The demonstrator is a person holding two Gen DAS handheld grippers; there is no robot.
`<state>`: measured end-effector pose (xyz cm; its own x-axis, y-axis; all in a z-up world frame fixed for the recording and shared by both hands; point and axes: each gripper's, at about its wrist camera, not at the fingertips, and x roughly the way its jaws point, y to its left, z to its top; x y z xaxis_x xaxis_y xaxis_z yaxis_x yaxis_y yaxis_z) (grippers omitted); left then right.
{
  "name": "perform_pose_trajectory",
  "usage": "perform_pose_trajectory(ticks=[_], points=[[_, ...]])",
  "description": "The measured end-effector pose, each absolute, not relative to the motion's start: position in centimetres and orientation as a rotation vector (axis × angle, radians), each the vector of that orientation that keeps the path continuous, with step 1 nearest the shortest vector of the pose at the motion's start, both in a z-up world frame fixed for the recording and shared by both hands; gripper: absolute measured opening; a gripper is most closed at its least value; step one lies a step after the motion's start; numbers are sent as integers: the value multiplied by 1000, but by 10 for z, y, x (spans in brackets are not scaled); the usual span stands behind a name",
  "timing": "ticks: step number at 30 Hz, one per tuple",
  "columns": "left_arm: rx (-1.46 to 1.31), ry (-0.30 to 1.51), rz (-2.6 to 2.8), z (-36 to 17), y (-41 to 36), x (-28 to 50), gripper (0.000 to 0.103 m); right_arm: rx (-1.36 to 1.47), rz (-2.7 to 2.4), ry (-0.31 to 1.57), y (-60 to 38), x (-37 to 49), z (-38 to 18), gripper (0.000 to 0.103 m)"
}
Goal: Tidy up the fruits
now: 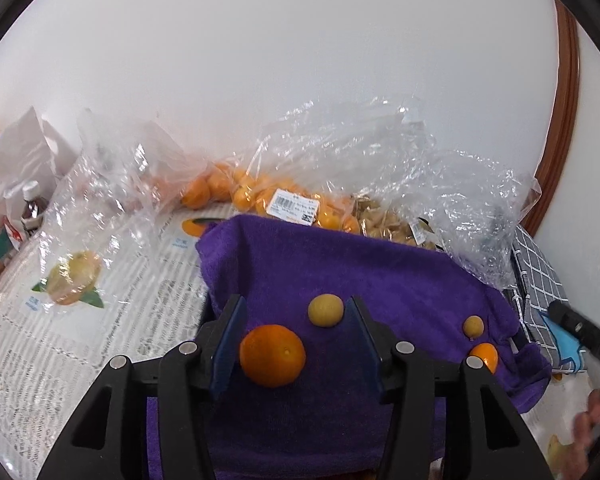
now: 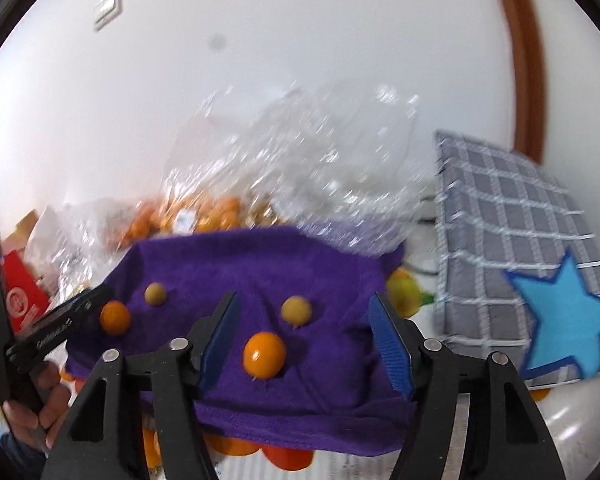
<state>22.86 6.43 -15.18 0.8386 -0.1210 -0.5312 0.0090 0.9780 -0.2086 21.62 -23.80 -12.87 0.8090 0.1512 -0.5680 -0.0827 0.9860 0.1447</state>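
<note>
A purple towel lies spread on the table with fruit on it. In the left wrist view a large orange rests between my left gripper's open jaws, close to the left pad, while the right pad stands clear of it. A yellow-green fruit sits just beyond. Further right lie a small yellow fruit and a small orange fruit. In the right wrist view my right gripper is open over the towel, with a small orange fruit lying free between its jaws and a yellow-green fruit behind it.
Clear plastic bags holding several oranges and brown fruit crowd the back, on newspaper. A grey checked cloth with a blue star lies at the right. Bottles and boxes stand at the left. More oranges show under the towel's near edge.
</note>
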Motion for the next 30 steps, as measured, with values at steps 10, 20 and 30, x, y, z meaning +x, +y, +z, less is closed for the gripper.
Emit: perform_pose_trajectory(ticks=[10,20,30], points=[[-191,460,26,-138,79,174,58,86,256,651,-231,190,-128,66],[-261,512,72,-150,104,127,58,40,396,742,-198,155,-157,50],[-225,526,0,-150,95,111,58,76,463,825,-182,154,-176,50]])
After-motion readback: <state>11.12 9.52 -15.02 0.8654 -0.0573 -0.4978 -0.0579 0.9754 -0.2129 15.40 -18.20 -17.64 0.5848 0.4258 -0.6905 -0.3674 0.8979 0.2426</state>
